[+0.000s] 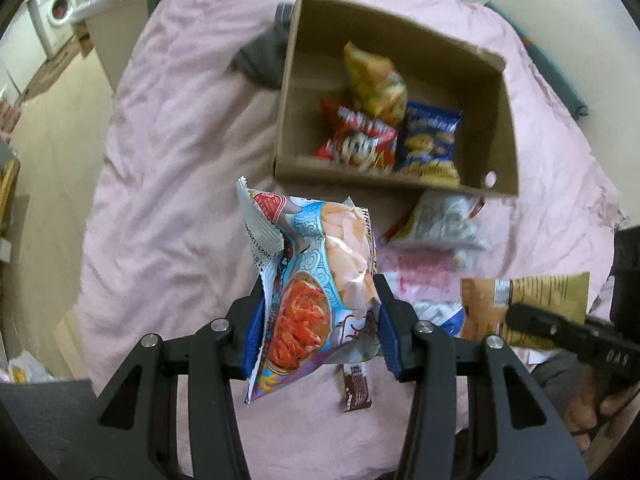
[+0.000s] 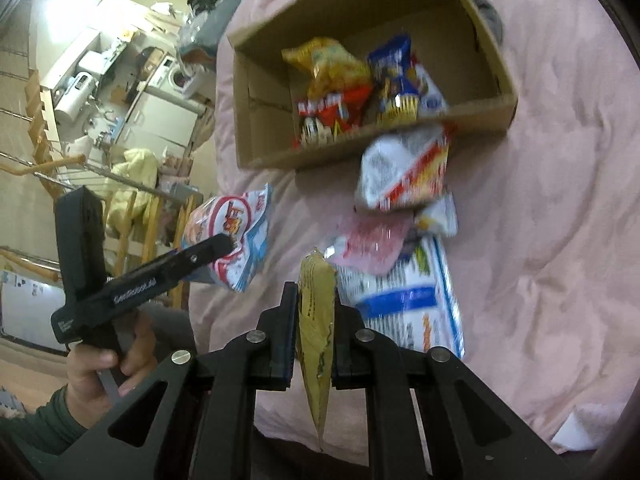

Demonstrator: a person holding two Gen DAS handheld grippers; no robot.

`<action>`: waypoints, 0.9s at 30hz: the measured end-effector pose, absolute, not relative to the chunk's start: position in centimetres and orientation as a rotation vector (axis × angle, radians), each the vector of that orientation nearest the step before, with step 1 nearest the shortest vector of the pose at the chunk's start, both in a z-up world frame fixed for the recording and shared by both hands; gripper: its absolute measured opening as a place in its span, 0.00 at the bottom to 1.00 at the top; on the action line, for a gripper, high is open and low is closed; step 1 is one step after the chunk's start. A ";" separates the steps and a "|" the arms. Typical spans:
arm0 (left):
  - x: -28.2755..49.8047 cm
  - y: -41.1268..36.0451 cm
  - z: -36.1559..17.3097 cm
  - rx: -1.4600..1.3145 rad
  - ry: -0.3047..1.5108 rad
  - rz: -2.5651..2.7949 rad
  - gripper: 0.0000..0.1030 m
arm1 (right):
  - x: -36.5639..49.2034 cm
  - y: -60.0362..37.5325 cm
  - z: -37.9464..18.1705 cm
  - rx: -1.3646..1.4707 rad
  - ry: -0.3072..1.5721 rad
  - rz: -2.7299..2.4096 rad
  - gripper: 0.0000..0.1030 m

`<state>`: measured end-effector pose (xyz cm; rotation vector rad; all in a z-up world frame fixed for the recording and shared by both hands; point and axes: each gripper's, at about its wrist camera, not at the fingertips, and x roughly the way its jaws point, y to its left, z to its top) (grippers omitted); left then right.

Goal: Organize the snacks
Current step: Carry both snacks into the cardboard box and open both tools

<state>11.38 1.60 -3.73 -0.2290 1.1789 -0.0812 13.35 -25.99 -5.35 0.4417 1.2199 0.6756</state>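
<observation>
My left gripper [image 1: 318, 320] is shut on a blue-and-white shrimp chip bag [image 1: 312, 280] and holds it above the pink bedspread, just in front of the cardboard box [image 1: 496, 128]. The same bag shows in the right wrist view [image 2: 232, 236]. My right gripper [image 2: 316, 316] is shut on a tan snack packet [image 2: 316, 320], seen edge-on; it also shows in the left wrist view [image 1: 532, 304]. Inside the box lie a yellow bag [image 1: 374, 80], a red bag [image 1: 356, 140] and a blue bag [image 1: 430, 142].
Several loose snacks lie on the bedspread [image 1: 168, 160] in front of the box: a white-and-red bag [image 2: 404, 168], a pink packet [image 2: 372, 244], a large white-and-blue bag [image 2: 404, 300] and a small brown bar [image 1: 354, 390]. The bed's edge and room clutter lie left.
</observation>
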 end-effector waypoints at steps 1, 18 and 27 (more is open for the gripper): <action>11.6 1.6 -3.0 -0.225 1.161 -0.083 0.42 | 13.8 -26.2 -4.7 0.444 1.200 0.673 0.12; 20.2 0.1 3.1 -0.124 0.997 -0.093 0.42 | 22.9 -27.8 -0.1 0.491 1.020 0.614 0.12; 22.6 -1.3 1.0 -0.105 0.907 -0.131 0.42 | 25.2 -27.7 -4.5 0.533 0.994 0.607 0.12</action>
